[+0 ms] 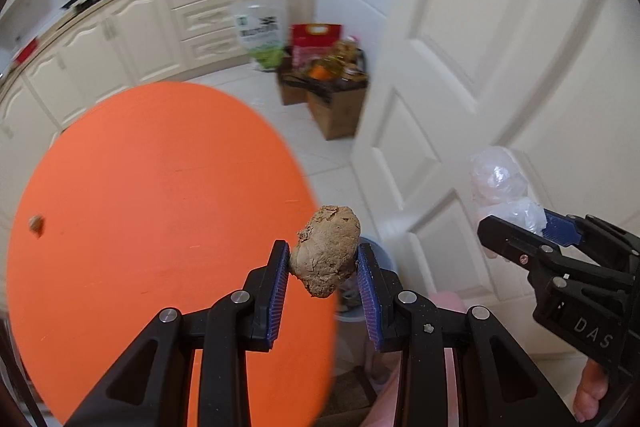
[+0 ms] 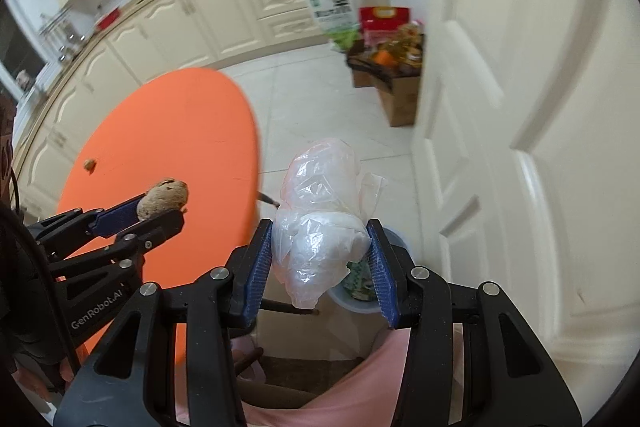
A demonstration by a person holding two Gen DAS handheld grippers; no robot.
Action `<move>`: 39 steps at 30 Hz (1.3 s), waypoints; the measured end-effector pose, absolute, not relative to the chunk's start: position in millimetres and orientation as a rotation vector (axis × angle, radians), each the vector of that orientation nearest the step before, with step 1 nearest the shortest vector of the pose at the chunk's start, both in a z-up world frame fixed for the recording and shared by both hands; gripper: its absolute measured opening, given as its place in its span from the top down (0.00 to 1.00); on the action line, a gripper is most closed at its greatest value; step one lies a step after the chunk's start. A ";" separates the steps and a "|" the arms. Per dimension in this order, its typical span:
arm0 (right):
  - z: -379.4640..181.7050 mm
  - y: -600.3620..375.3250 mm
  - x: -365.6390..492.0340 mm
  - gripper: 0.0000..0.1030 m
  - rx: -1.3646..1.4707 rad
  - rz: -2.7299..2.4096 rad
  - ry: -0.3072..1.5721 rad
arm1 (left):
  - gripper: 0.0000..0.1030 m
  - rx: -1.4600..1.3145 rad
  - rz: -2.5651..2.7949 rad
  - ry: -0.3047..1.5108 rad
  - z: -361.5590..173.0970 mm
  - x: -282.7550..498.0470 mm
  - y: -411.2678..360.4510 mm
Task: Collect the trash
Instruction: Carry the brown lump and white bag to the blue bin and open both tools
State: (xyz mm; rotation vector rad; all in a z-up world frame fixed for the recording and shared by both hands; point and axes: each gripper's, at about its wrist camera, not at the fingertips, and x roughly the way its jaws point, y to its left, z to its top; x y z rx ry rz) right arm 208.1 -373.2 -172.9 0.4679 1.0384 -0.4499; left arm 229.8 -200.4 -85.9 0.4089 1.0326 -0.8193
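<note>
The left gripper (image 1: 323, 265) is clamped on a brown lump (image 1: 326, 251) near the right edge of the orange table (image 1: 160, 187), and the right gripper (image 2: 320, 259) grips a crumpled plastic bag (image 2: 320, 211). Both loads look ready to drop: next, move them over the bin (image 2: 362, 301) on the floor below and open the jaws; a small crumb (image 1: 36, 225) waits far left on the table

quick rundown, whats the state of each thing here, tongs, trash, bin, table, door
left tongs: shut on the brown lump, held in the air
right tongs: shut on the crumpled plastic bag, held above the bin
bin: on the floor, open, some trash inside
orange table: one small brown scrap left on it
door: open
</note>
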 end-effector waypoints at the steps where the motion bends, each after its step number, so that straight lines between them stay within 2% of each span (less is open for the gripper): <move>1: -173.3 -378.5 200.0 0.58 0.479 -0.465 1.037 | 0.71 0.417 -0.831 1.036 -86.8 229.2 -206.8; 16: -173.4 -422.6 131.8 0.58 0.556 -0.567 0.997 | 0.71 0.530 -0.904 1.094 -117.2 232.3 -311.4; 22: -178.6 -432.4 126.3 0.58 0.566 -0.579 0.995 | 0.69 0.578 -0.862 1.056 -127.0 227.0 -342.1; 23: -179.9 -434.9 123.8 0.58 0.567 -0.583 0.995 | 0.68 0.583 -0.853 1.049 -129.8 225.0 -347.8; 25: -182.2 -438.2 121.4 0.58 0.580 -0.590 0.992 | 0.58 0.582 -0.853 1.049 -132.6 224.6 -355.8; 26: -183.5 -439.8 122.1 0.58 0.587 -0.591 0.992 | 0.56 0.581 -0.858 1.049 -135.4 223.1 -359.8; 33: -190.9 -447.8 127.8 0.58 0.605 -0.580 1.002 | 0.55 0.588 -0.840 1.053 -143.4 219.6 -359.1; 39: -196.3 -447.4 143.2 0.57 0.615 -0.534 1.009 | 0.54 0.566 -0.814 1.042 -129.5 224.2 -340.7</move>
